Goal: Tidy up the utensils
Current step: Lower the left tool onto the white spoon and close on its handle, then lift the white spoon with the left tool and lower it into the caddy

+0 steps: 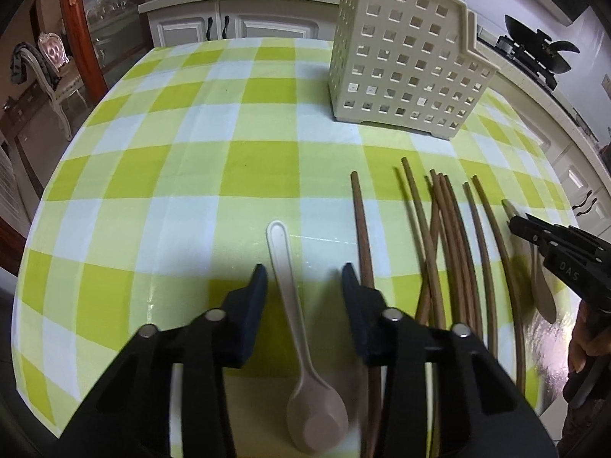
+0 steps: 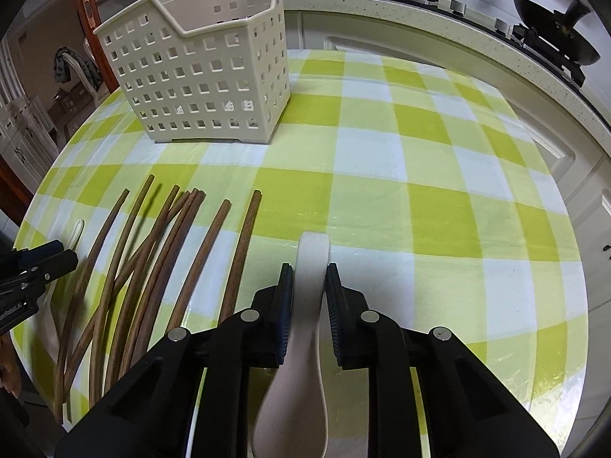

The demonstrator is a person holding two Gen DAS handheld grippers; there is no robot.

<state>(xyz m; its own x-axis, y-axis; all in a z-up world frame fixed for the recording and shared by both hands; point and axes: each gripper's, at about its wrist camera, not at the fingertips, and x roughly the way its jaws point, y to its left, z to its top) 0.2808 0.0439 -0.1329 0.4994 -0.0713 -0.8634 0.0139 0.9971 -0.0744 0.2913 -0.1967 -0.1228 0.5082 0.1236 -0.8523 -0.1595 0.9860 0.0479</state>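
Observation:
A slim white plastic spoon (image 1: 296, 316) lies on the checked tablecloth between the open fingers of my left gripper (image 1: 303, 273), handle pointing away. Several brown wooden chopsticks (image 1: 450, 252) lie in a loose fan to its right, also in the right wrist view (image 2: 152, 267). A wide white ceramic spoon (image 2: 307, 305) lies between the fingers of my right gripper (image 2: 309, 267), which stand close on each side of its handle; contact is unclear. The cream perforated utensil basket (image 1: 404, 53) stands upright at the far side, also in the right wrist view (image 2: 198, 72).
The round table with its green-and-white cloth (image 1: 191, 152) ends close behind the basket. Kitchen counters and cabinets (image 2: 420, 19) surround it, with a black wok (image 2: 553, 45) on the stove. The left gripper shows at the left edge in the right wrist view (image 2: 34, 267).

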